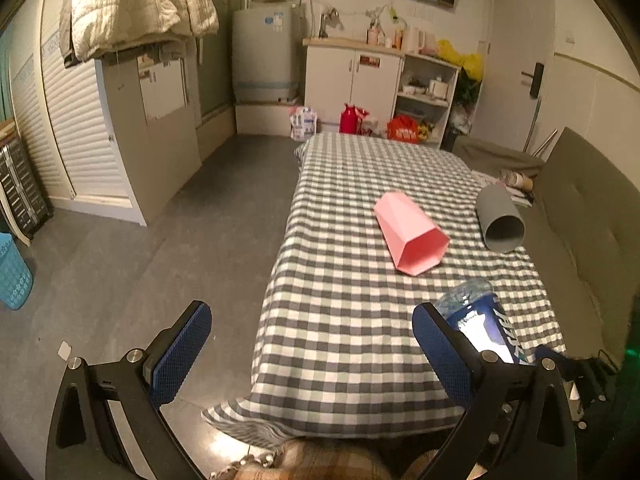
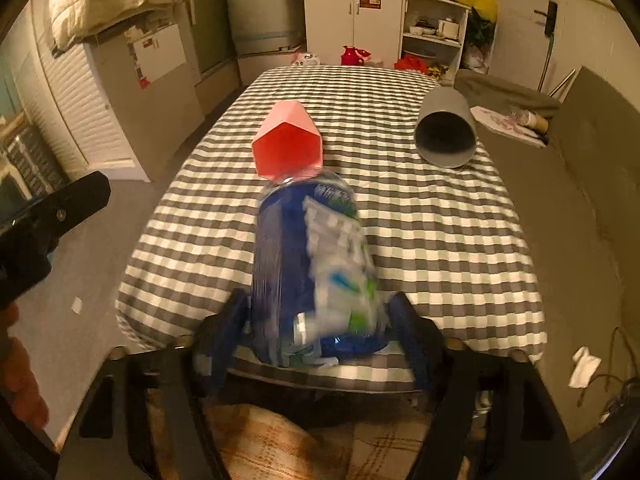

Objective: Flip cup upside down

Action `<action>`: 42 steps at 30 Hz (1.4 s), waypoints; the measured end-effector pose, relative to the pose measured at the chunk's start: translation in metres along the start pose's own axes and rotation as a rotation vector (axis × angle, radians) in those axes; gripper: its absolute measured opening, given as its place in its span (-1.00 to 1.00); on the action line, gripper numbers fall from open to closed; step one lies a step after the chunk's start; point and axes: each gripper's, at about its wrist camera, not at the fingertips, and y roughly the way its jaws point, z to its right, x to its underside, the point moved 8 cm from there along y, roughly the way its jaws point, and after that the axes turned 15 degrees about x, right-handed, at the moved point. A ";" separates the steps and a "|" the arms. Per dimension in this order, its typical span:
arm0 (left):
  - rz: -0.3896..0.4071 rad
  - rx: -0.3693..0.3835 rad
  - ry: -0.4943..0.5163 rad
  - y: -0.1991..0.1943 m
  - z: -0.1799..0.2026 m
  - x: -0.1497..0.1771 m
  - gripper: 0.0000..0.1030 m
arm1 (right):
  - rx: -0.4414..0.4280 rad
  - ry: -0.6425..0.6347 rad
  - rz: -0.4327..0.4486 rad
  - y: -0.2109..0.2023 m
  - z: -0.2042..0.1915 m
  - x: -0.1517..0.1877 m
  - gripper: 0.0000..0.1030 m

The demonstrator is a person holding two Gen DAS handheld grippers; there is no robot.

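A pink faceted cup (image 1: pixel 408 232) (image 2: pixel 288 144) lies on its side mid-table, mouth toward me. Right of it a grey cup (image 1: pixel 500 220) (image 2: pixel 446 128) also lies on its side, mouth toward me. My right gripper (image 2: pixel 316 332) is shut on a clear plastic bottle with a blue label (image 2: pixel 316 256) (image 1: pixel 480 320), held lengthwise just above the near end of the table and blurred. My left gripper (image 1: pixel 312 356) is open and holds nothing, hovering over the table's near left corner. In the right wrist view, the left gripper's body (image 2: pixel 52 216) shows at the left edge.
The table wears a grey-and-white checked cloth (image 1: pixel 340 320) (image 2: pixel 440 240). A grey-green sofa (image 1: pixel 580 220) runs along its right side. Bare floor lies to the left, with a blue basket (image 1: pixel 12 272) and louvred cabinets (image 1: pixel 80 120). White cupboards (image 1: pixel 352 80) stand beyond the far end.
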 end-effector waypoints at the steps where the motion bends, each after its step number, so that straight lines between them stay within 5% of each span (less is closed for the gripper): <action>1: -0.007 0.003 -0.002 0.000 0.001 0.000 1.00 | -0.002 -0.001 0.012 -0.004 0.002 0.000 0.65; 12: -0.082 0.047 0.058 0.012 0.052 -0.014 1.00 | 0.002 0.052 0.075 -0.027 0.066 -0.008 0.71; 21: -0.301 0.144 -0.004 0.075 0.083 0.004 0.98 | 0.071 0.138 0.057 -0.001 0.122 -0.004 0.71; 30: -0.435 0.203 -0.037 0.112 0.092 0.022 0.96 | 0.053 0.145 0.011 0.023 0.121 0.006 0.71; 33: -0.469 0.232 -0.047 0.117 0.093 0.025 0.46 | 0.050 0.139 0.017 0.025 0.118 0.005 0.71; 38: -0.415 0.242 -0.028 0.115 0.096 0.006 0.47 | 0.060 0.142 0.032 0.023 0.119 0.003 0.71; 42: -0.240 0.201 0.065 0.101 0.101 -0.024 0.46 | 0.061 0.131 0.034 0.023 0.114 0.003 0.71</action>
